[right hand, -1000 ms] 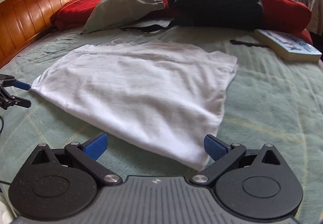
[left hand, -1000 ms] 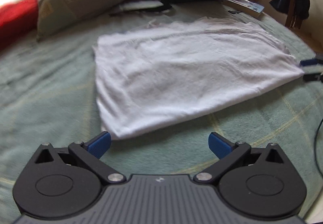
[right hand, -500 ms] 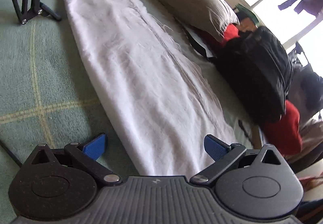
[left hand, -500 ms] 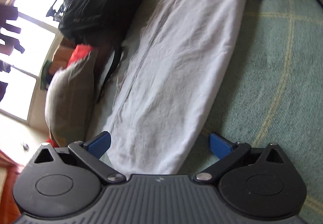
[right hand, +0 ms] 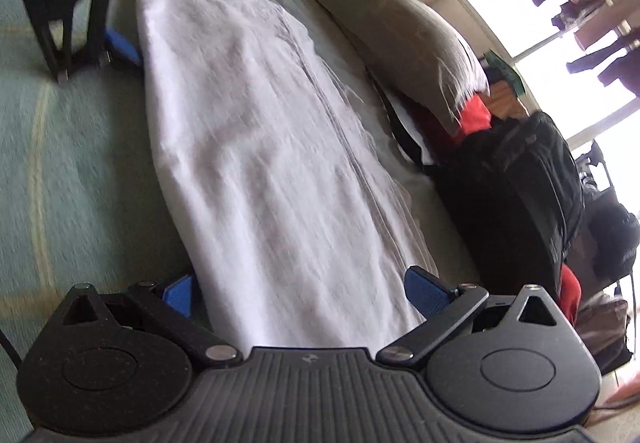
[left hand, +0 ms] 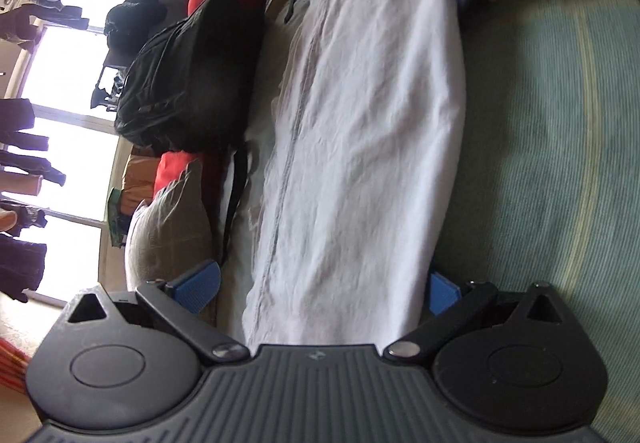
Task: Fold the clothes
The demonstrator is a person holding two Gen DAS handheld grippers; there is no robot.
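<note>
A white cloth (left hand: 360, 147) lies on a green bed (left hand: 560, 163). One end sits between the left gripper's (left hand: 320, 289) spread fingers (left hand: 198, 285); the other sits between the right gripper's (right hand: 304, 289) spread fingers (right hand: 426, 289).

The white garment (left hand: 360, 131) is a soft, thin cloth, already folded into a long flat band and lying spread on the green bedspread (left hand: 560, 163). Its surface is lightly creased, and a seam or layered edge runs lengthwise down it (nearer the side that faces the black backpack (left hand: 188, 83)). The long edge away from the backpack is a smooth rounded fold resting on the bedspread. In the right wrist view the same white garment (right hand: 260, 163) narrows to a rounded far end.
</note>
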